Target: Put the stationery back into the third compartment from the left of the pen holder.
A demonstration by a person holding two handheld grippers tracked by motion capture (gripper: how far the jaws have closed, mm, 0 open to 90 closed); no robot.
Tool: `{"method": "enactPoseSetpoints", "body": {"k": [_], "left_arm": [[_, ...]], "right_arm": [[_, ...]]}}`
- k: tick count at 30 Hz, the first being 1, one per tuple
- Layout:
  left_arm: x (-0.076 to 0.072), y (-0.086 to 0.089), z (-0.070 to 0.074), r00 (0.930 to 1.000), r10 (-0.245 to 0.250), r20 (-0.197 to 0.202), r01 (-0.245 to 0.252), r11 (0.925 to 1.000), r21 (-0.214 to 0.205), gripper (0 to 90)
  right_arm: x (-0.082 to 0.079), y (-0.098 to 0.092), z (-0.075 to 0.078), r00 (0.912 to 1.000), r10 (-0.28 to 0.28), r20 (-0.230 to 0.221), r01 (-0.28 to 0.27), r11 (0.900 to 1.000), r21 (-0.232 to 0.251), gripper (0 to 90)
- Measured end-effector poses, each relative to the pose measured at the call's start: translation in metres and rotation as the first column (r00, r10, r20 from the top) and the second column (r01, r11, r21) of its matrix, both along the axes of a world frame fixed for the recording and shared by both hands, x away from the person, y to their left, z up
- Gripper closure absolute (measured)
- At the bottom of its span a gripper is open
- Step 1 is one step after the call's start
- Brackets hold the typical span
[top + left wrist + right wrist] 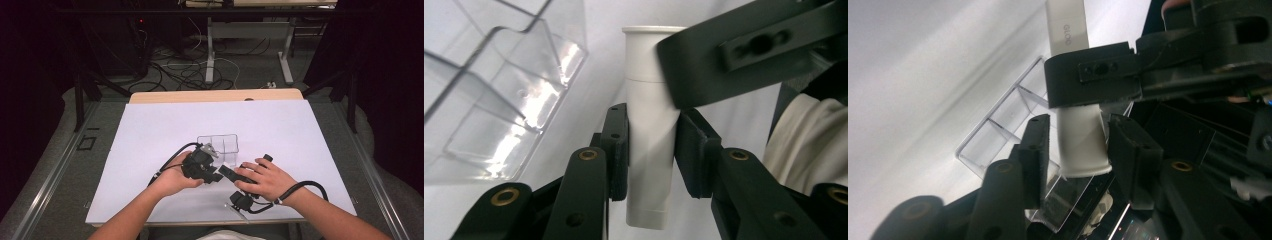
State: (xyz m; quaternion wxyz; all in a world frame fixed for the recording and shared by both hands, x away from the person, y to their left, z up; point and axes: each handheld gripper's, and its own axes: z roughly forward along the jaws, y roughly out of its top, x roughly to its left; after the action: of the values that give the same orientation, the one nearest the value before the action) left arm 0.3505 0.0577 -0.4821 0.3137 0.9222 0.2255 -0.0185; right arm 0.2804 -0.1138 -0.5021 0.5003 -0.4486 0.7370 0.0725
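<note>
A white plastic tube (644, 60) stands between the pads of my left gripper (651, 130), which is shut on its lower body. In the left gripper view one jaw of the other gripper crosses in front of the tube's wide capped end. In the right gripper view my right gripper (1078, 142) closes around that capped end of the tube (1067, 25), whose flat crimped end points up. The left gripper's jaw crosses the tube above my pads. From above, the left gripper (210, 172) and right gripper (229, 172) meet tip to tip, with hands covering the tube.
A clear plastic box with dividers (218, 146) stands just beyond the grippers; it also appears as the clear box (499, 100) and clear box (1003, 130) close beside the tube. A white sheet (165, 125) covers the table. Cables trail from both grippers.
</note>
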Motion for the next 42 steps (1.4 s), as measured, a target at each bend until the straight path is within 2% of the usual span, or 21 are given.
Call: {"method": "enactPoseSetpoints", "body": {"k": [8, 9, 10, 12, 16, 19, 24, 29, 30, 31, 32, 33, 34, 35, 36, 37, 38, 39, 40, 41, 42], "left_arm": [[0.004, 0.012, 0.004, 0.9976, 0.069, -0.008, -0.070, 0.9970, -0.035, 69.3], [0.004, 0.013, 0.005, 0.9974, 0.072, -0.005, -0.072, 0.9966, -0.041, 69.4], [0.005, 0.014, 0.006, 0.9970, 0.078, 0.001, -0.077, 0.9959, -0.046, 69.3], [0.006, 0.016, 0.009, 0.9965, 0.083, 0.010, -0.083, 0.9950, -0.056, 69.3], [0.007, 0.020, 0.015, 0.9938, 0.109, 0.024, -0.107, 0.9904, -0.089, 69.3], [0.009, 0.023, 0.020, 0.9918, 0.122, 0.036, -0.118, 0.9871, -0.108, 69.3], [0.014, 0.024, 0.025, 0.9868, 0.153, 0.053, -0.143, 0.9771, -0.157, 69.3], [0.018, 0.024, 0.029, 0.9790, 0.191, 0.071, -0.172, 0.9605, -0.219, 69.3], [0.019, 0.024, 0.030, 0.9742, 0.209, 0.084, -0.184, 0.9530, -0.241, 69.3], [0.020, 0.024, 0.030, 0.9722, 0.216, 0.091, -0.187, 0.9487, -0.255, 69.3], [0.021, 0.024, 0.030, 0.9681, 0.233, 0.091, -0.201, 0.9415, -0.270, 69.3], [0.022, 0.024, 0.031, 0.9663, 0.236, 0.102, -0.198, 0.9363, -0.290, 69.3], [0.023, 0.024, 0.031, 0.9629, 0.250, 0.101, -0.208, 0.9275, -0.310, 69.3], [0.024, 0.024, 0.032, 0.9614, 0.256, 0.102, -0.211, 0.9233, -0.321, 69.3], [0.026, 0.024, 0.033, 0.9601, 0.255, 0.115, -0.204, 0.9203, -0.334, 69.3], [0.026, 0.022, 0.033, 0.9564, 0.271, 0.109, -0.218, 0.9105, -0.352, 69.3], [0.027, 0.022, 0.034, 0.9559, 0.269, 0.117, -0.214, 0.9115, -0.351, 69.3], [0.029, 0.021, 0.034, 0.9535, 0.272, 0.131, -0.209, 0.9084, -0.362, 69.3], [0.029, 0.020, 0.035, 0.9510, 0.278, 0.136, -0.212, 0.9045, -0.370, 69.3], [0.030, 0.019, 0.035, 0.9477, 0.288, 0.137, -0.218, 0.8982, -0.382, 69.3], [0.031, 0.018, 0.036, 0.9440, 0.295, 0.147, -0.220, 0.8951, -0.388, 69.3]], "right_arm": [[0.001, -0.008, 0.001, 0.9981, -0.043, -0.044, 0.046, 0.9971, 0.061, 55.3], [0.003, -0.009, -0.002, 0.9977, -0.020, -0.064, 0.027, 0.9949, 0.097, 54.6], [0.001, -0.011, -0.001, 0.9958, -0.064, -0.065, 0.070, 0.9937, 0.087, 54.2], [0.002, -0.012, 0.000, 0.9932, -0.077, -0.087, 0.086, 0.9904, 0.108, 53.2], [0.004, -0.017, -0.001, 0.9839, -0.124, -0.129, 0.144, 0.9759, 0.164, 49.2], [0.003, -0.020, -0.003, 0.9731, -0.160, -0.166, 0.195, 0.9559, 0.220, 45.9], [0.005, -0.022, -0.004, 0.9524, -0.207, -0.224, 0.262, 0.9314, 0.253, 34.2], [0.008, -0.026, -0.007, 0.9243, -0.242, -0.295, 0.335, 0.8848, 0.324, 23.9], [0.008, -0.027, -0.009, 0.9211, -0.247, -0.301, 0.348, 0.8696, 0.350, 22.5], [0.009, -0.028, -0.008, 0.9108, -0.267, -0.315, 0.371, 0.8644, 0.340, 20.9], [0.010, -0.029, -0.010, 0.9112, -0.262, -0.318, 0.372, 0.8548, 0.362, 19.4], [0.011, -0.031, -0.008, 0.8989, -0.281, -0.336, 0.395, 0.8516, 0.345, 18.2], [0.013, -0.032, -0.011, 0.9001, -0.268, -0.344, 0.395, 0.8356, 0.382, 16.9], [0.012, -0.034, -0.008, 0.8719, -0.326, -0.366, 0.451, 0.8240, 0.342, 15.6], [0.014, -0.036, -0.009, 0.8651, -0.327, -0.380, 0.463, 0.8118, 0.355, 14.8], [0.016, -0.038, -0.010, 0.8565, -0.328, -0.399, 0.479, 0.7929, 0.377, 14.4], [0.017, -0.040, -0.009, 0.8344, -0.354, -0.423, 0.516, 0.7713, 0.373, 13.4], [0.019, -0.042, -0.010, 0.8252, -0.346, -0.446, 0.530, 0.7487, 0.399, 11.6], [0.020, -0.044, -0.011, 0.8082, -0.341, -0.480, 0.555, 0.7124, 0.429, 9.3], [0.023, -0.045, -0.010, 0.8004, -0.337, -0.496, 0.567, 0.6942, 0.444, 6.5], [0.026, -0.047, -0.010, 0.7791, -0.341, -0.526, 0.597, 0.6608, 0.455, 4.1]]}}
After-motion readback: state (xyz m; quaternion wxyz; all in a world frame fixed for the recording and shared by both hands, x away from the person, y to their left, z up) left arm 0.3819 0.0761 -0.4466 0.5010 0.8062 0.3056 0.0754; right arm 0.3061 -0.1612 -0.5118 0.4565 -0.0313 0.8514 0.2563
